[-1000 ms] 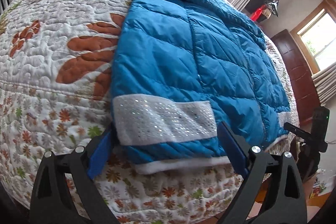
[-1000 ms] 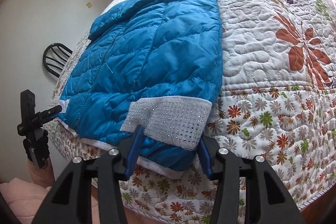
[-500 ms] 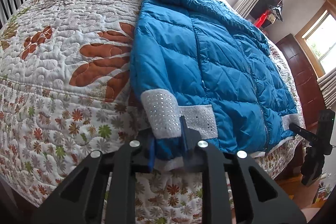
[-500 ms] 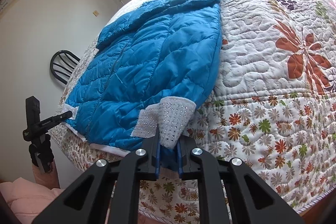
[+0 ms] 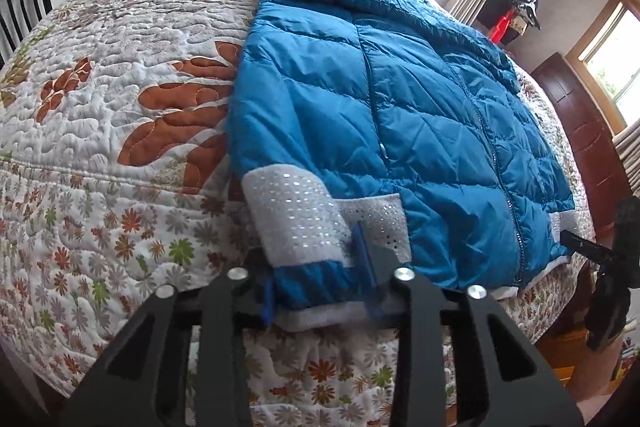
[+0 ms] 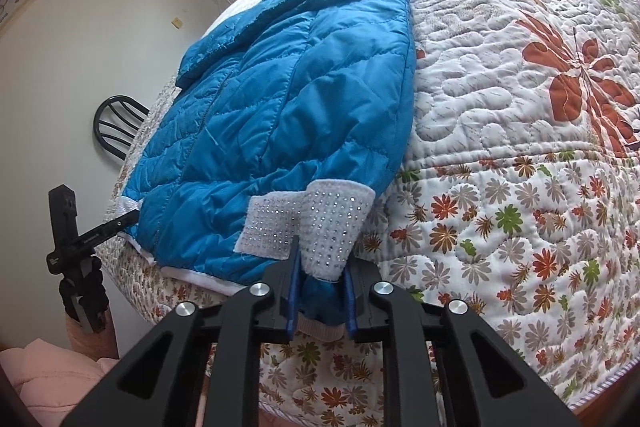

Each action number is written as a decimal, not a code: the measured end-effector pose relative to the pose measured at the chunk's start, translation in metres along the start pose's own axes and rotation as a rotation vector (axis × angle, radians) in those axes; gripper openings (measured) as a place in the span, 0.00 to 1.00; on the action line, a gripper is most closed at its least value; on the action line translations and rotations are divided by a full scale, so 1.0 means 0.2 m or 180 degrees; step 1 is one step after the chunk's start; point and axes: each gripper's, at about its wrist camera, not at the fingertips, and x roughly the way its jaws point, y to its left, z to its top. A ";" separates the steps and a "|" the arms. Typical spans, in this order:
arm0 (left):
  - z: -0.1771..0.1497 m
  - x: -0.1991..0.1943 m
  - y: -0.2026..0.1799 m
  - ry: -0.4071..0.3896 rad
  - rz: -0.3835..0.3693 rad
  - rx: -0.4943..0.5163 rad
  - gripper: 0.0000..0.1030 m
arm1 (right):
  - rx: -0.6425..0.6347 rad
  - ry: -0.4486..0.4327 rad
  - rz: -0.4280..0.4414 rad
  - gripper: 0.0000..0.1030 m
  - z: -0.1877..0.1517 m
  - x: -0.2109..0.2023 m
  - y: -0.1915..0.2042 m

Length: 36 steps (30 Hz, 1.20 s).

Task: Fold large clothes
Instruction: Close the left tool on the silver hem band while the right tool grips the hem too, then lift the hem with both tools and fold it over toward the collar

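Observation:
A blue quilted puffer jacket [image 5: 400,107] lies flat on the bed, zipper up, collar at the far end. It also shows in the right wrist view [image 6: 288,115]. Its hem carries white studded bands. My left gripper [image 5: 320,287] is shut on the jacket's hem corner below one white band [image 5: 296,219]. My right gripper [image 6: 322,291] is shut on the other hem corner, bunching its white band [image 6: 316,227]. Each gripper shows in the other's view, at the far hem corner [image 5: 608,267] [image 6: 76,243].
The bed is covered by a white quilt with orange flowers [image 5: 120,131] [image 6: 520,147]. A black chair [image 6: 116,123] stands by the wall at the bed's side. A dark wooden cabinet [image 5: 584,147] and windows lie beyond the bed. Pink fabric [image 6: 44,379] lies low left.
Both grippers closed from wide open onto the jacket's two hem corners, and the white bands bunched up. Both have since lifted the corners slightly.

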 end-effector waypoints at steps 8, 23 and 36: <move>0.03 -0.10 0.02 -0.0211 -0.0297 -0.0039 0.12 | -0.0032 -0.0237 0.0200 0.10 0.02 -0.08 0.00; 0.76 -0.35 -0.21 -0.0718 -0.0797 0.0266 0.11 | -0.0127 -0.0581 0.0355 0.09 0.79 -0.43 0.16; 1.75 0.14 -0.23 -0.0738 -0.0739 0.0035 0.12 | 0.0396 -0.0405 0.0194 0.09 1.86 -0.01 0.07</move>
